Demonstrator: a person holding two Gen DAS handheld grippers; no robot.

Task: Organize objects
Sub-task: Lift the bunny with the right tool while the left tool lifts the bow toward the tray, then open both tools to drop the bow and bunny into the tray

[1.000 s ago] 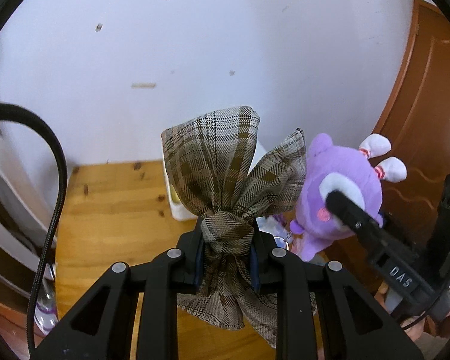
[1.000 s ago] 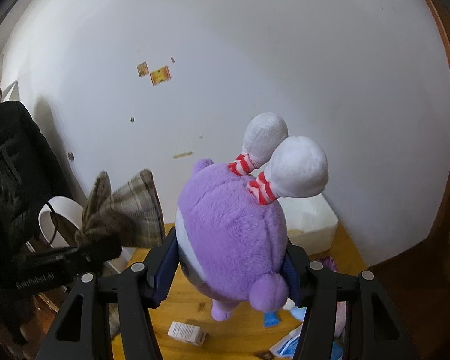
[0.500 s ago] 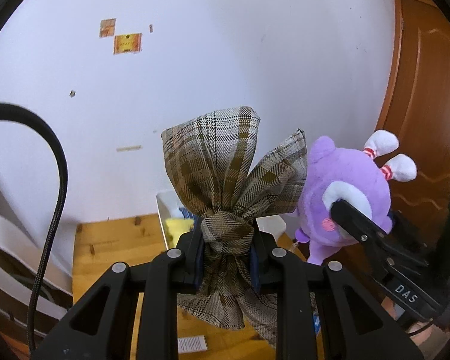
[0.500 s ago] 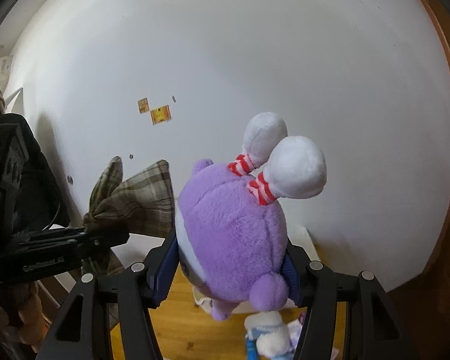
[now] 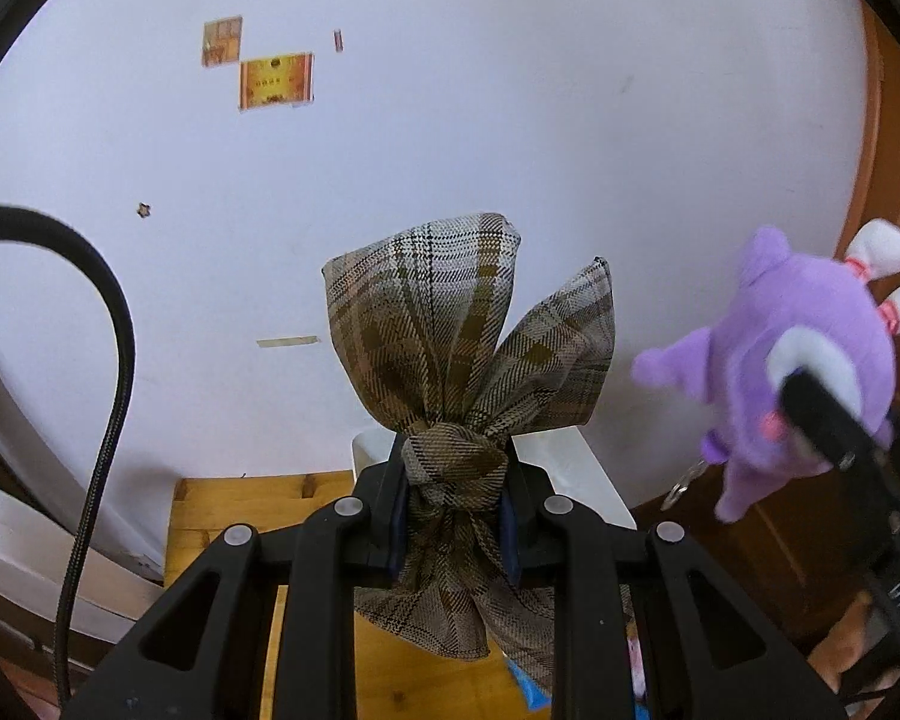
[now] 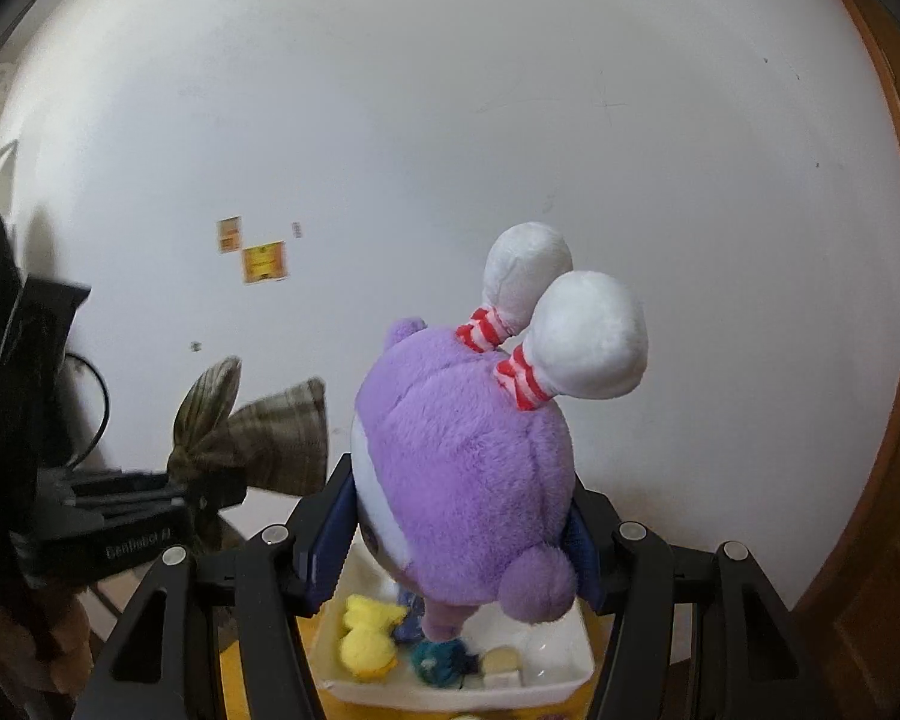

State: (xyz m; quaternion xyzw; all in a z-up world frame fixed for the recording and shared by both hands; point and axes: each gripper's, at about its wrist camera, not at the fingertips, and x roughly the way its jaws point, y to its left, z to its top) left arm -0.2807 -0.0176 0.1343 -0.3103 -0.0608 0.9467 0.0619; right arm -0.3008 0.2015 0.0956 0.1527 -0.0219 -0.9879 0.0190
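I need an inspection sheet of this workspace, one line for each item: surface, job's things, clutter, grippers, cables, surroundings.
Surface: wooden table, mostly hidden by the grippers.
Job's things: plaid cloth bow and purple plush toy, both held in the air; white bin below the toy holds a yellow plush and small items.
Clutter: blue scrap on the table.
Grippers: left gripper shut on the bow's knot; right gripper shut on the toy.
Cables: black cable looping at left.
Surroundings: white wall with stickers; brown door.

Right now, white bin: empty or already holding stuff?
Holding stuff. The white bin contains a yellow plush, a teal item and other small pieces.
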